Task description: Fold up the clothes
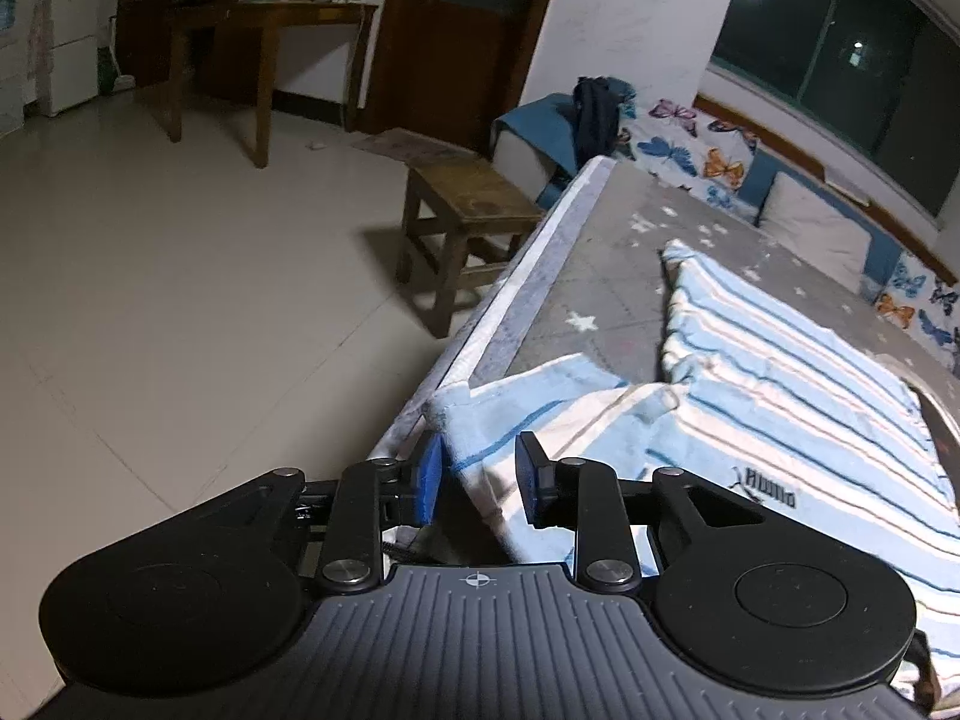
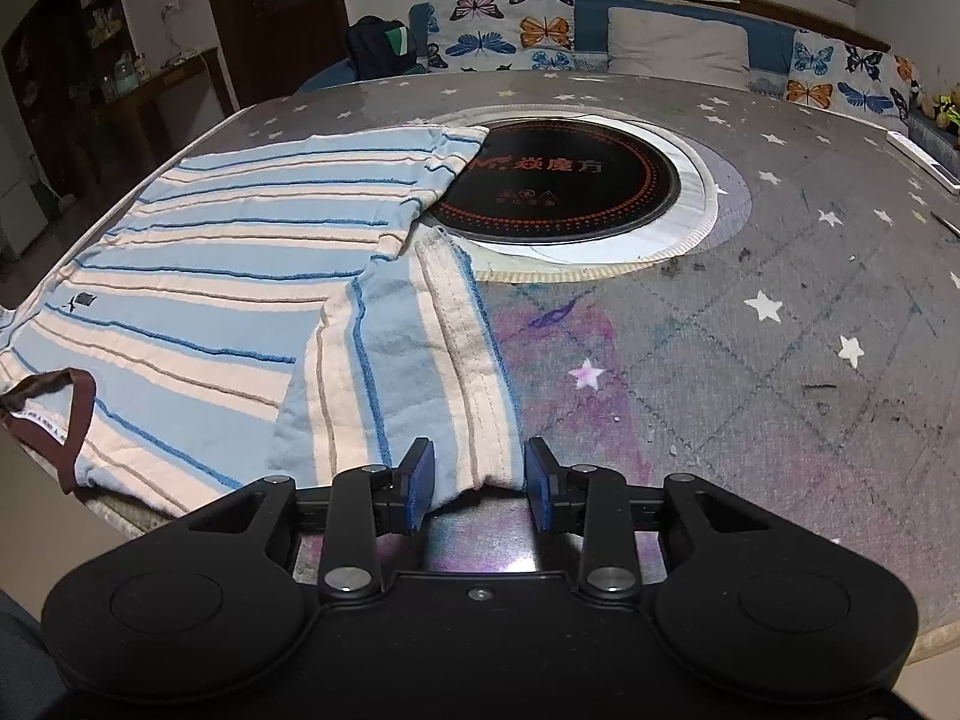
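Observation:
A light-blue and cream striped shirt with a brown collar lies flat on the star-patterned table. Its right sleeve is folded inward. My right gripper is open, its jaws either side of the sleeve's near end. In the left wrist view the shirt lies at the table's left edge. My left gripper is open around the left sleeve's edge, which hangs at the table corner.
A round black induction cooktop is set in the table, partly under the shirt's hem. A wooden stool stands on the tiled floor by the table. A butterfly-print sofa lies behind.

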Motion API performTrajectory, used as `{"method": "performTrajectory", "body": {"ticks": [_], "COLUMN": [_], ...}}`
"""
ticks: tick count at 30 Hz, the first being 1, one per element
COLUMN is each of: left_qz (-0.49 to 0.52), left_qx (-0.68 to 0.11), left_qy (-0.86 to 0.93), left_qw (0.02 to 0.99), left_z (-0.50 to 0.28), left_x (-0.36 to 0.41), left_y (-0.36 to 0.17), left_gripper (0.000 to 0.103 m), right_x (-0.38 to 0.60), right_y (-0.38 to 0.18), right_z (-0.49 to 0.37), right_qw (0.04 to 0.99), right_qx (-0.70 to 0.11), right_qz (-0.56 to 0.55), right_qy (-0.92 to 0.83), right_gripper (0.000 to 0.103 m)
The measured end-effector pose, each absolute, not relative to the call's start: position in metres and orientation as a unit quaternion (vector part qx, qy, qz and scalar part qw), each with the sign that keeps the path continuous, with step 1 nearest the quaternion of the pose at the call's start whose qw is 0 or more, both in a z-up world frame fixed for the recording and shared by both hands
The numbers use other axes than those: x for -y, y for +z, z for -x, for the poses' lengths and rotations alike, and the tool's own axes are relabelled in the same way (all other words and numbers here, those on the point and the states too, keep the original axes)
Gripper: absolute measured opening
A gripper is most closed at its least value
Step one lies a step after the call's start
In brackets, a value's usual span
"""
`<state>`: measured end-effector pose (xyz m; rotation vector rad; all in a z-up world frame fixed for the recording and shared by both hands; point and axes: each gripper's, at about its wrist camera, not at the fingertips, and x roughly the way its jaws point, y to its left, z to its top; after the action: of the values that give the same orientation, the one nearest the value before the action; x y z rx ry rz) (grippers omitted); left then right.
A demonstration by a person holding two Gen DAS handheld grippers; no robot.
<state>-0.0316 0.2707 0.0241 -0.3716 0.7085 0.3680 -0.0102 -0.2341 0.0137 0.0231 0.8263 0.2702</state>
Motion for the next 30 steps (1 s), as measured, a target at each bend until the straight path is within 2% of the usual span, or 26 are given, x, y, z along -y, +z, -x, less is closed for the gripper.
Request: {"method": "performTrajectory", "body": {"ticks": [3,6,9,15,18,26,30], "left_qz": [0.191,0.204,0.209,0.189,0.158,0.081,0.055], "left_qx": [-0.345,-0.346,-0.327,-0.252,-0.242,-0.343,-0.361], "left_qy": [0.188,0.186,0.172,0.06,-0.028,-0.16,-0.169], "left_qw": [0.899,0.897,0.905,0.947,0.957,0.922,0.916], "left_z": [0.032,0.031,0.033,0.04,0.038,0.015,0.016], "left_x": [-0.276,-0.281,-0.279,-0.249,-0.222,-0.167,-0.16], "left_y": [0.02,0.018,0.024,0.056,0.063,0.033,0.026], "left_gripper": [0.025,0.011,0.005,0.003,0.003,0.004,0.005], "right_x": [0.233,0.232,0.233,0.233,0.233,0.238,0.236], "right_y": [0.014,0.013,0.013,0.013,0.013,0.013,0.013], "right_z": [0.01,0.009,0.009,0.008,0.007,0.006,0.006], "right_qw": [0.907,0.908,0.909,0.91,0.91,0.908,0.908], "right_qx": [-0.4,-0.398,-0.397,-0.397,-0.397,-0.398,-0.398], "right_qz": [-0.012,-0.009,-0.011,-0.014,-0.016,-0.032,-0.032], "right_qy": [0.13,0.129,0.127,0.122,0.12,0.126,0.128], "right_gripper": [0.036,0.036,0.035,0.031,0.031,0.031,0.031]}}
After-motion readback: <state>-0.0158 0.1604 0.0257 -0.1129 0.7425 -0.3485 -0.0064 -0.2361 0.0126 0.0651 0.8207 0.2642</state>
